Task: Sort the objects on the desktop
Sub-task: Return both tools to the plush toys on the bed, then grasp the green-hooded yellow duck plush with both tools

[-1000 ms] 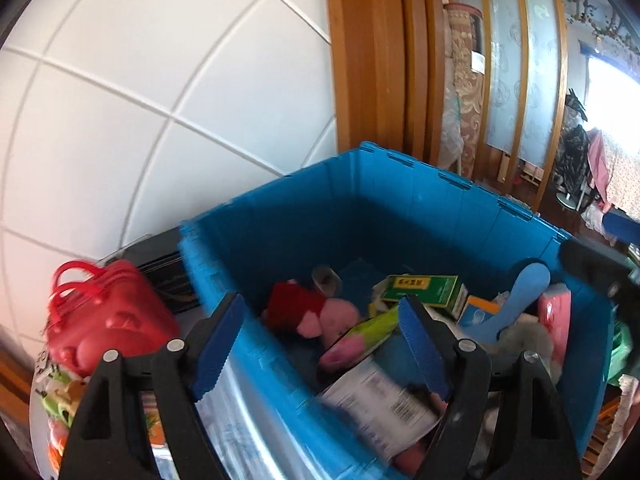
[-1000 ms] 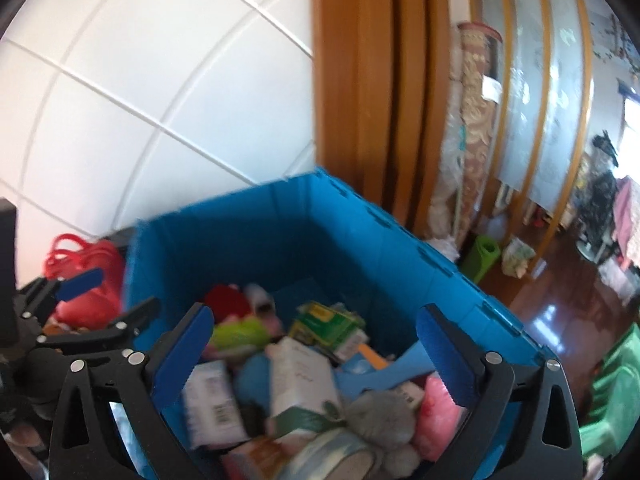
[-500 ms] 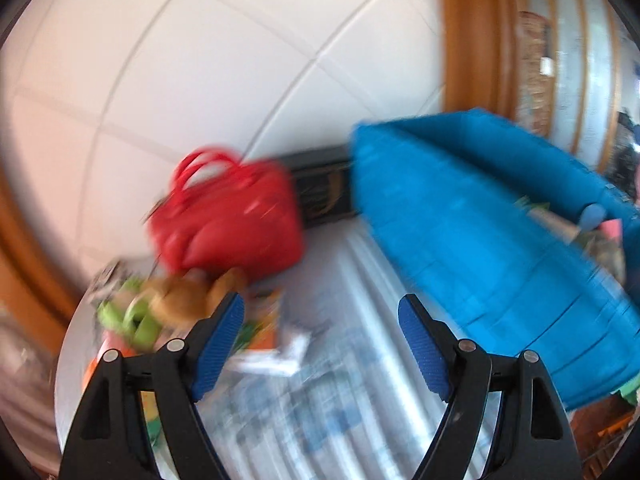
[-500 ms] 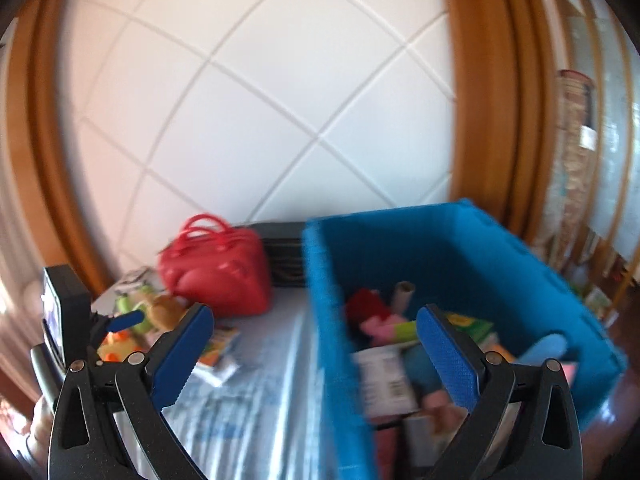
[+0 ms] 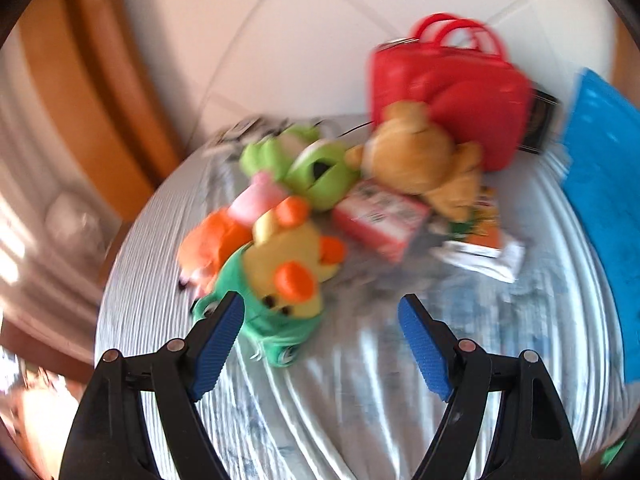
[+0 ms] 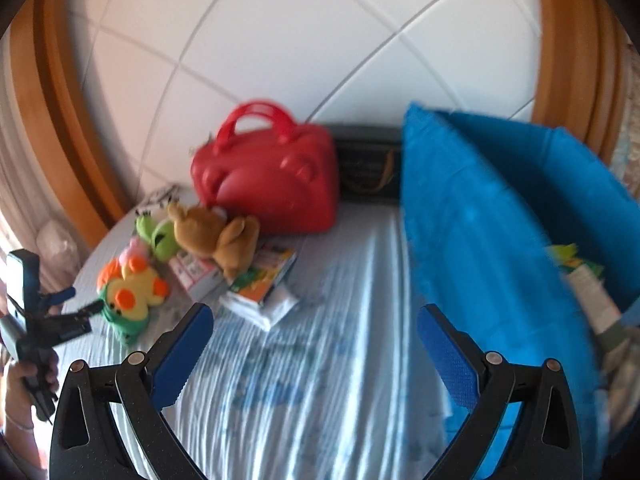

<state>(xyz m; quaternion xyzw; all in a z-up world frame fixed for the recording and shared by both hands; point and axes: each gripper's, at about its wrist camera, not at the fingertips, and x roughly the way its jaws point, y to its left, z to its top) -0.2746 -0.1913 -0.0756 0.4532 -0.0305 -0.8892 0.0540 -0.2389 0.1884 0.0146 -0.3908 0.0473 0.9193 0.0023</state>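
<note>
Reaching for the next item. My left gripper (image 5: 320,320) has jaws wide apart, nothing held, pointed at the yellow duck plush (image 5: 290,264), which lies at the near end of the toy pile in front of the red bag (image 5: 448,92). My right gripper (image 6: 316,330) is also spread and empty, over bare tablecloth (image 6: 320,380) beside the blue bin (image 6: 480,248). Next, I'd guess: lower left over the duck, squeeze, carry it to the bin.

both the left hand-held gripper (image 5: 320,320) and the right hand-held gripper (image 6: 314,330) have jaws spread wide, gripping nothing.
</note>
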